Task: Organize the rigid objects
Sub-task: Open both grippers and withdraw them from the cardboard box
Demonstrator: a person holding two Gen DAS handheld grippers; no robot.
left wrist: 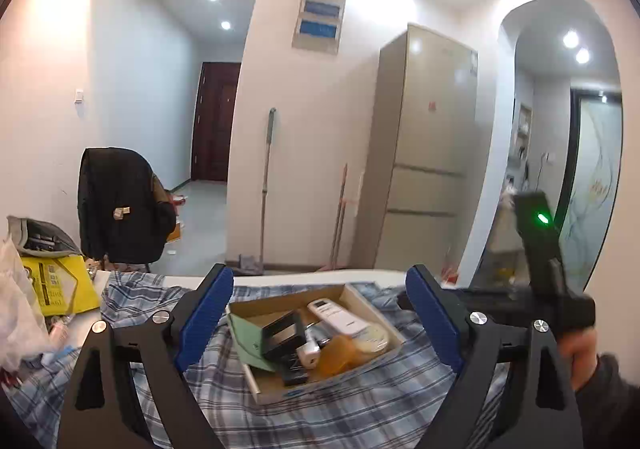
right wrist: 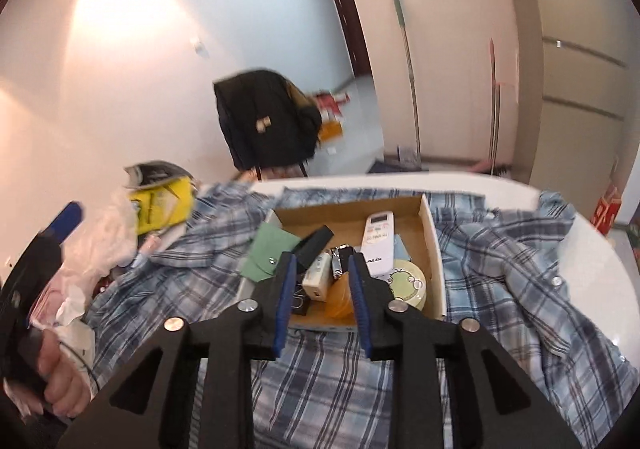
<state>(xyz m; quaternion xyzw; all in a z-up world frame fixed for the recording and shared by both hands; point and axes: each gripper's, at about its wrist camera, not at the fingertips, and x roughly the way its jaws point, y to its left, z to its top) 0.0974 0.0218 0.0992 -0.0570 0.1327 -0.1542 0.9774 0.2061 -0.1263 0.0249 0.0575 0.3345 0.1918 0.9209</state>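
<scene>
An open cardboard box [left wrist: 260, 305] [right wrist: 340, 215] lies on a plaid shirt. It holds a white remote [left wrist: 340, 315] [right wrist: 378, 245], a green pouch [left wrist: 248, 337] [right wrist: 268, 249] hanging over its left rim, a black case [left wrist: 282, 333] [right wrist: 316, 243], a white charger [left wrist: 308, 351] [right wrist: 316, 277], an orange translucent piece [left wrist: 336, 357] [right wrist: 340, 297] and a round pale tin [left wrist: 374, 337] [right wrist: 408, 283]. My left gripper [left wrist: 320, 281] hovers near the box, wide open and empty. My right gripper [right wrist: 322, 259] is above the box's near edge, its jaws a little apart with nothing between them.
The plaid shirt [right wrist: 500, 269] covers a white round table [right wrist: 592, 249]. A yellow bag [left wrist: 60, 281] [right wrist: 160, 205] and crumpled plastic [left wrist: 16, 309] [right wrist: 104, 245] crowd the left side. Behind stand a chair with a black jacket [left wrist: 120, 205], a mop [left wrist: 266, 185] and a fridge [left wrist: 424, 153].
</scene>
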